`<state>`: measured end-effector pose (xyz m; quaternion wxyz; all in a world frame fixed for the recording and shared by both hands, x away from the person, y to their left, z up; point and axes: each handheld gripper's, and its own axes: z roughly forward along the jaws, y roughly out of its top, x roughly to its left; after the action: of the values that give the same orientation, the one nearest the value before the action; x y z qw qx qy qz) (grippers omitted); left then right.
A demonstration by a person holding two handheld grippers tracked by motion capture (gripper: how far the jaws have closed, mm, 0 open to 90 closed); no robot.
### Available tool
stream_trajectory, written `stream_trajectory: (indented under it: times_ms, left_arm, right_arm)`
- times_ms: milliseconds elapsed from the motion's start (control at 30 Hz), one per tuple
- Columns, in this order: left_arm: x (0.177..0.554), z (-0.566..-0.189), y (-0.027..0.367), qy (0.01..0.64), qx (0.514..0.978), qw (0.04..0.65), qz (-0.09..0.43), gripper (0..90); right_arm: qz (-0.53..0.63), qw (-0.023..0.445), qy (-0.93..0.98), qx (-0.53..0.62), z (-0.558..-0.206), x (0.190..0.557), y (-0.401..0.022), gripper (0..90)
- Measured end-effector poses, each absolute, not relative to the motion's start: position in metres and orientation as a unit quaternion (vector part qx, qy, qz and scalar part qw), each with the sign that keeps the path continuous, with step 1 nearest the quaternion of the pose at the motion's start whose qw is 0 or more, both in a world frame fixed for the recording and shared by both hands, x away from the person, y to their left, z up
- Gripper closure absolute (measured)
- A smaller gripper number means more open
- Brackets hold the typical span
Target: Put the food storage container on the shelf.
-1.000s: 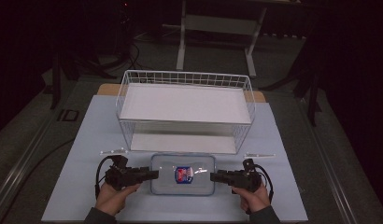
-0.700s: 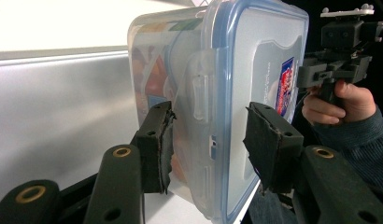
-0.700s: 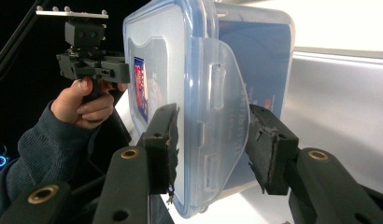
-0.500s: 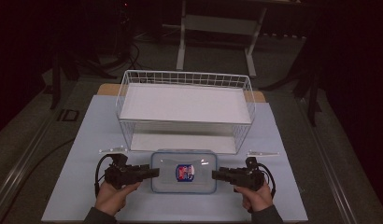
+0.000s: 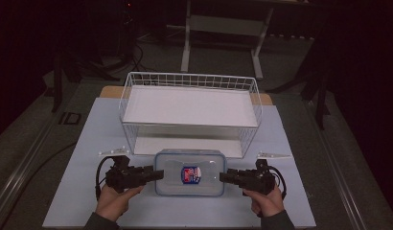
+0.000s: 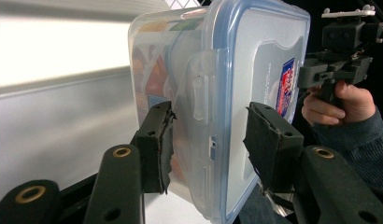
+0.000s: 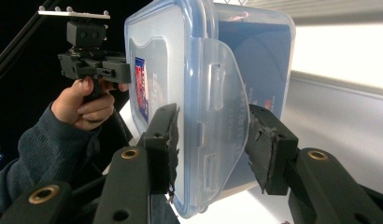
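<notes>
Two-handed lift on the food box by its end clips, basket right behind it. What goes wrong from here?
1. Each gripper, left and right, holds only a short end of the clear food box over a lid clip; if one hand drifts, the box may tilt or slip out.
2. Squeezing a clip could pop it open, and the box looks full of food.
3. The wire basket stands close behind; its near rim could catch the box on the way in.

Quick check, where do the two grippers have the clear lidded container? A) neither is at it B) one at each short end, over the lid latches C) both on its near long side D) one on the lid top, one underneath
B: the left gripper and the right gripper each straddle a short end of the clear lidded container, jaws either side of a latch flap.
</notes>
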<state>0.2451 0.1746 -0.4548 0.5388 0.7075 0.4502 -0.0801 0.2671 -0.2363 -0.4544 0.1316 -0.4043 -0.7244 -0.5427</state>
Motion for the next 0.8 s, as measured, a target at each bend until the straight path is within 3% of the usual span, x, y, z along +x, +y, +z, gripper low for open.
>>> stream_trajectory:
  times_ms: [800]
  left_arm:
    - [0.247,-0.409,0.175,0.426,0.707,0.562,-0.046,51.8]
  right_arm:
    - [-0.570,0.095,-0.724,-0.375,-0.406,0.267,-0.236,55.6]
